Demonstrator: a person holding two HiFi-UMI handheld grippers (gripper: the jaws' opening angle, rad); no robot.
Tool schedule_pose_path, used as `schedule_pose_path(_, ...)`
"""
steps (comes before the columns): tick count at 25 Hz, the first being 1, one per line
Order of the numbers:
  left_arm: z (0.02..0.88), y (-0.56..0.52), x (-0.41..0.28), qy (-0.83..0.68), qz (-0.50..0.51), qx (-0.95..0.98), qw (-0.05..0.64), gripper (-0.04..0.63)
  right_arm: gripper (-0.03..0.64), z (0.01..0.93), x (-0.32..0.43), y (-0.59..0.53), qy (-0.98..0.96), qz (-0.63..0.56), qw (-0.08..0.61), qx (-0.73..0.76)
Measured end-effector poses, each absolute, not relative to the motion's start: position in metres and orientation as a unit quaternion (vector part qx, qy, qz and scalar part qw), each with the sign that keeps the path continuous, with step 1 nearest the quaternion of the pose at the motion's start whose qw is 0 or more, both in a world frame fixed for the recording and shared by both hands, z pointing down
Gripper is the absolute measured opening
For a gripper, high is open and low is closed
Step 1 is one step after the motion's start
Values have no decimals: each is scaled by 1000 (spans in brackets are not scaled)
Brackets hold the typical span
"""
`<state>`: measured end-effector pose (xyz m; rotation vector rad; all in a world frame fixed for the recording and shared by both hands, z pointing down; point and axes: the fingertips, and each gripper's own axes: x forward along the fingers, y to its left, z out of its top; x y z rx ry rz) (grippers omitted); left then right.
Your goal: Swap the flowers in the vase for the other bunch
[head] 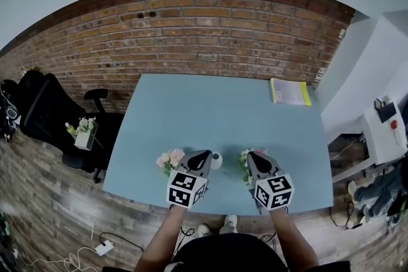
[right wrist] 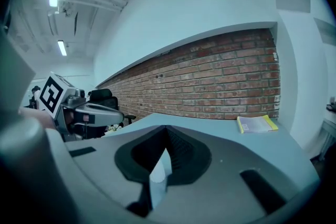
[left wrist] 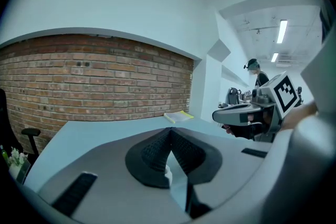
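On the pale blue table (head: 204,105), near its front edge, a pink and white bunch of flowers (head: 171,159) lies just left of my left gripper (head: 204,155). A small white vase (head: 217,160) stands right beside that gripper's tip. A second bunch with green leaves and pink blooms (head: 246,161) shows under and beside my right gripper (head: 252,157). Both grippers are shut. In the left gripper view the pads (left wrist: 157,152) meet with nothing between them. The right gripper view shows its pads (right wrist: 178,150) closed too, with no stem seen.
A yellow-edged book (head: 290,91) lies at the table's far right corner. Behind the table runs a brick wall (head: 210,28). A black office chair (head: 95,118) with a small box of flowers (head: 85,131) stands left of the table.
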<state>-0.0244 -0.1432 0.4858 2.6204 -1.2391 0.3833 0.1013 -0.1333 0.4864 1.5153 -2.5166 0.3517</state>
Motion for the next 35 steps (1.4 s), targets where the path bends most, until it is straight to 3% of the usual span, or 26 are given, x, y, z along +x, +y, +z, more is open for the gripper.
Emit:
schedule_pose_path(17, 480, -141, 24, -375, 110, 912, 120, 9, 6, 493, 148, -121, -818, 130, 99, 551)
schedule_pose_path(35, 502, -153, 59, -357, 118, 914, 153, 9, 6, 552, 192, -129, -784, 207, 159, 563)
